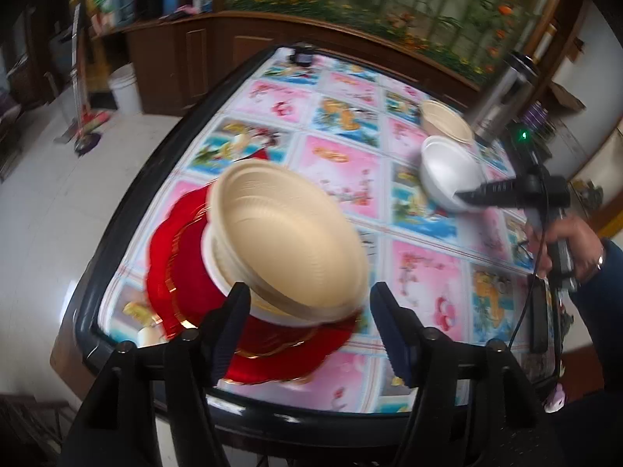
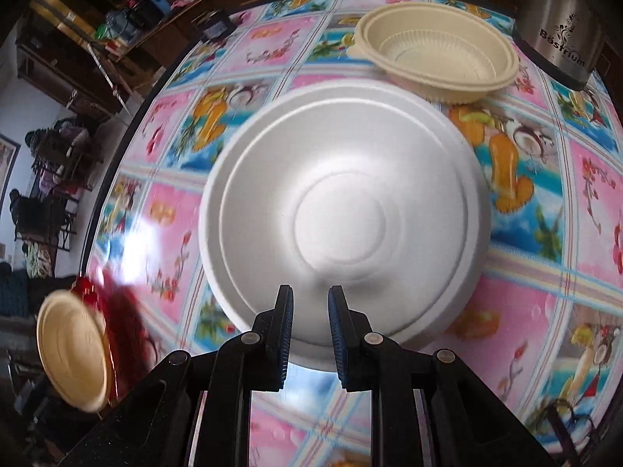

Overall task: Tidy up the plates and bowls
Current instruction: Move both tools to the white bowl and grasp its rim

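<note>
Through the left wrist camera we see our left gripper (image 1: 309, 311) spread wide, nothing pinched between its fingers. Just ahead of it, slightly left of centre, the beige bowl (image 1: 288, 229) tops a small stack of bowls that stands on the red plates (image 1: 183, 284) near the table's (image 1: 117, 257) rounded edge. One finger lies just before the stack's near rim; whether it touches we cannot tell through the blur. Well off to the right, our right gripper (image 1: 467, 196) reaches the white foam bowl (image 1: 447, 171), with a second beige bowl (image 1: 446, 120) just behind it beside a steel appliance (image 1: 502, 97).

Through the right wrist camera we find our right gripper (image 2: 309, 334) narrowed to a slim gap, the white foam bowl's (image 2: 342, 210) near rim sitting between the fingers; we judge it pinched there. The bowl spreads forward from the claw, being round with no long axis. The stack lies far to the lower left, the beige bowl (image 2: 72, 350) and red plates (image 2: 117, 311) at the frame's edge. So the coming move, as we judge it, runs leftward, and the right hand is the nearer one for this bowl.
</note>
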### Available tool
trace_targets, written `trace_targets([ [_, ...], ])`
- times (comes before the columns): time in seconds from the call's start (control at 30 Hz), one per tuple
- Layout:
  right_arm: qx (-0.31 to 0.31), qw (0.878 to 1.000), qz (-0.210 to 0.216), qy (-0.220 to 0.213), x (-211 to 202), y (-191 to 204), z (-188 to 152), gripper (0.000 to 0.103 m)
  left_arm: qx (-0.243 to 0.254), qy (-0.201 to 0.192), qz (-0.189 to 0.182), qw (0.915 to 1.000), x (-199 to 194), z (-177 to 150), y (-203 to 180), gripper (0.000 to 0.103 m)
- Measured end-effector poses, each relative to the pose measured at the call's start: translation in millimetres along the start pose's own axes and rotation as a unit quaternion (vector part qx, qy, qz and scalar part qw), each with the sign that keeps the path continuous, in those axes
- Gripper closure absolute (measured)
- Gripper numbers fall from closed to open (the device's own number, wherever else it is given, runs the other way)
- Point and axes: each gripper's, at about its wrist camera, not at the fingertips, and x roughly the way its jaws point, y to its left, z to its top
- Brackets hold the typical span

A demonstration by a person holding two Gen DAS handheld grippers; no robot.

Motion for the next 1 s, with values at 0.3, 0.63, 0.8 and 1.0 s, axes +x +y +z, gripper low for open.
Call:
trace_targets([
  [0.3, -0.038, 0.997, 0.036, 0.051, -21.3, 13.5, -112.7, 0.082, 0.011, 0.011, 0.017, 0.9997, 15.0, 3.2, -12.0, 0.032],
  [0.63, -0.011, 0.999, 0.043, -0.009, -68.6, -5.3, -141.9, 0.082, -0.055, 0.011, 0.048, 0.9973, 11.7, -10.8, 49.7, 0.032],
  [0.8, 0.008, 0.998, 0.046, -0.033, -84.5, -10.5, -143.5, 0.082, -0.078, 0.009, 0.049, 0.9957, 11.9, -15.8, 66.1, 0.032],
  [1.0, 0.035, 0.997, 0.045, -0.050, -92.6, -23.4, -148.3, 0.082, -0.063, -0.016, 0.026, 0.9976, -0.6, -8.8, 43.9, 0.032],
])
